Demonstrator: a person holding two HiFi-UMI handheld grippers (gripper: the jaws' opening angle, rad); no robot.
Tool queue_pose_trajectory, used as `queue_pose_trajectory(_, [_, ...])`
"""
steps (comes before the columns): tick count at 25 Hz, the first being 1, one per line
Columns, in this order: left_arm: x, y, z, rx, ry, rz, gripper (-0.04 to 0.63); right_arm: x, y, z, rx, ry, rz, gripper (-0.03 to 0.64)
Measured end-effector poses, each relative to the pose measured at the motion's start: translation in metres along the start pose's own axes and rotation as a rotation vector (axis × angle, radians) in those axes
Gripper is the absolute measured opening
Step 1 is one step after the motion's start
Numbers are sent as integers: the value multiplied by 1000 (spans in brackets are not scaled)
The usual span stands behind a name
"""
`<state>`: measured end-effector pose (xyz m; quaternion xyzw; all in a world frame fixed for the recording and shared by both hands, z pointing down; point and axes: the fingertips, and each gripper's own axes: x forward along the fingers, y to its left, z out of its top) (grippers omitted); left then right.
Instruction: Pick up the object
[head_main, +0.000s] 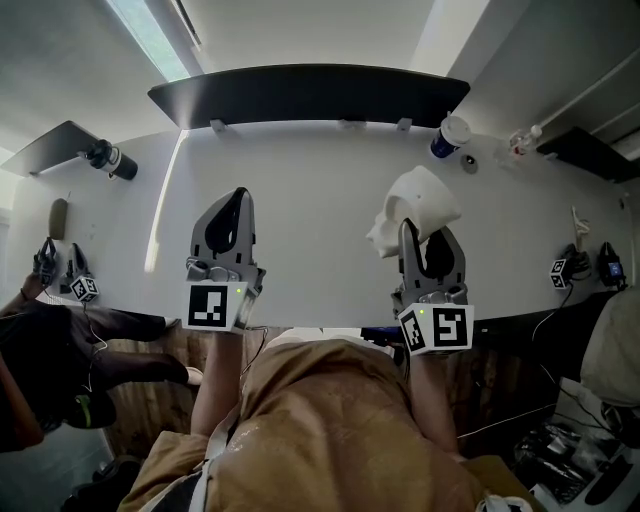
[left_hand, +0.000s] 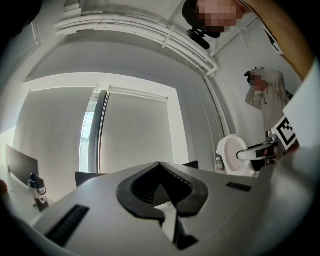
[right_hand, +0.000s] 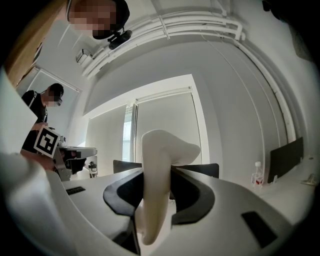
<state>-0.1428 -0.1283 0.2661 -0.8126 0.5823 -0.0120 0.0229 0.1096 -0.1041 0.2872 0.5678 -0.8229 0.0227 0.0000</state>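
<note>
Right claw (head_main: 428, 240) is clenched on the white moulded object (head_main: 420, 200), held over the white table (head_main: 320, 230), right of centre toward its near edge. Left claw (head_main: 238, 197) is level, jaws closed together on nothing, well left of the object.

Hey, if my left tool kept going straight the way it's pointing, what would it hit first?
Nothing close: the left tool points level over the white table. The first thing in line looks like the dark curved panel at the far edge, though depth is hard to judge.
</note>
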Motion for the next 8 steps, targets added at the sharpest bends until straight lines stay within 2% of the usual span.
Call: queue_pose_trajectory(8, [2,0,-1,-4,6,3,5,0,-5,-3,3,9,-6,147])
